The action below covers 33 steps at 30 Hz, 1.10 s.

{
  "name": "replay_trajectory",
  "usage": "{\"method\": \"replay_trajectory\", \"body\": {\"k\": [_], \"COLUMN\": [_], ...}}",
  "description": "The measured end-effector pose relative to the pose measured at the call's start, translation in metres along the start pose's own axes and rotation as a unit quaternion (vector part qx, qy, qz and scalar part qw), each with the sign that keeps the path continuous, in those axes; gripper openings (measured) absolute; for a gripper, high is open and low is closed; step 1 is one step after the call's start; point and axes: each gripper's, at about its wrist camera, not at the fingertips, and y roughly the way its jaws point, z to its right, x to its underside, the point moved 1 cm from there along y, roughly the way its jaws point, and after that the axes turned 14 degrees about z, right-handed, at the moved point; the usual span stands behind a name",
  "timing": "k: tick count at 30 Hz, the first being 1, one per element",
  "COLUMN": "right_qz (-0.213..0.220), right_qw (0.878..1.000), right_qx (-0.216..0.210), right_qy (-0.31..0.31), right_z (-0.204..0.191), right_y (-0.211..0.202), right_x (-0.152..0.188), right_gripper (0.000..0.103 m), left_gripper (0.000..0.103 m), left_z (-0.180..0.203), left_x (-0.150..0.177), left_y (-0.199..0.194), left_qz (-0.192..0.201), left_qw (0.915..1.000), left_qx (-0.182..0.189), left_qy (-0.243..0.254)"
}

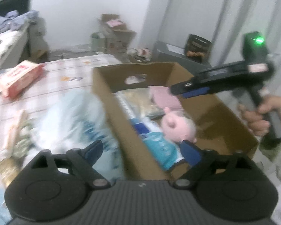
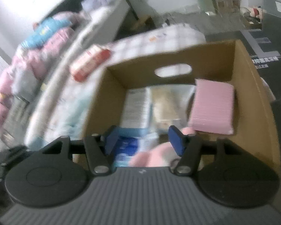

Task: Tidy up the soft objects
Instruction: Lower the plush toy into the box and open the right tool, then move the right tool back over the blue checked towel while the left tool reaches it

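Note:
An open cardboard box (image 1: 232, 123) stands on the bed. Inside lie a pink plush toy (image 1: 178, 129), a pink flat pack (image 2: 211, 108) leaning on the right wall, and blue-and-white packs (image 1: 159, 146). My left gripper (image 1: 142, 148) is open wide over the box's left wall, with nothing between its pads. A blurred pale blue and white soft pack (image 1: 71, 116) lies just left of the box. Held by a hand, my right gripper (image 1: 179, 91) hovers over the box. In its own view the right gripper (image 2: 143, 138) is open above the pink plush toy (image 2: 151, 155), holding nothing.
A red and white pack (image 1: 18, 78) lies on the checked sheet (image 1: 69, 71) behind the box. Pink and blue bedding (image 2: 37, 56) is heaped on a second bed. Cardboard boxes (image 1: 118, 31) stand by the far wall, a dark cabinet (image 1: 174, 56) to the right.

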Motion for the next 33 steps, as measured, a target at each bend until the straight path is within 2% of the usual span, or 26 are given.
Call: {"method": "replay_trajectory", "body": {"k": [5,11,14,20,25,29,33], "right_qz": [0.017,0.000,-0.020,-0.077,-0.122,-0.154,-0.173], "right_qw": [0.999,0.993,0.987,0.974,0.962,0.956,0.950], "right_qx": [-0.046,-0.115,-0.155,-0.211,-0.242,-0.250,-0.260], "right_qy": [0.019,0.038,0.034,0.022,0.021,0.023,0.024], "right_z": [-0.034,-0.094,-0.134,-0.210,-0.263,-0.292,-0.309], "right_y": [-0.023,-0.017,0.000,0.050,0.093,0.121,0.135], "right_x": [0.013,0.037,0.052,0.084,0.112,0.133,0.145], "right_gripper": [0.063,0.063,0.063,0.063,0.062,0.061,0.061], "left_gripper": [0.091,0.091,0.091,0.089,0.085,0.085,0.064], "left_z": [-0.034,-0.083,-0.105,-0.146,-0.172,-0.194,-0.212], "left_x": [0.019,0.045,0.058,0.085,0.100,0.108,0.116], "left_y": [-0.036,-0.091,-0.120,-0.169,-0.191,-0.188,-0.179], "left_qz": [0.011,0.033,0.049,0.066,0.063,0.054,0.026], "left_qw": [0.9987,0.9919,0.9842,0.9611,0.9464,0.9375,0.9340], "left_qx": [-0.048,-0.120,-0.169,-0.267,-0.316,-0.342,-0.353], "left_qy": [-0.010,-0.025,-0.023,-0.018,-0.024,-0.035,-0.047]}}
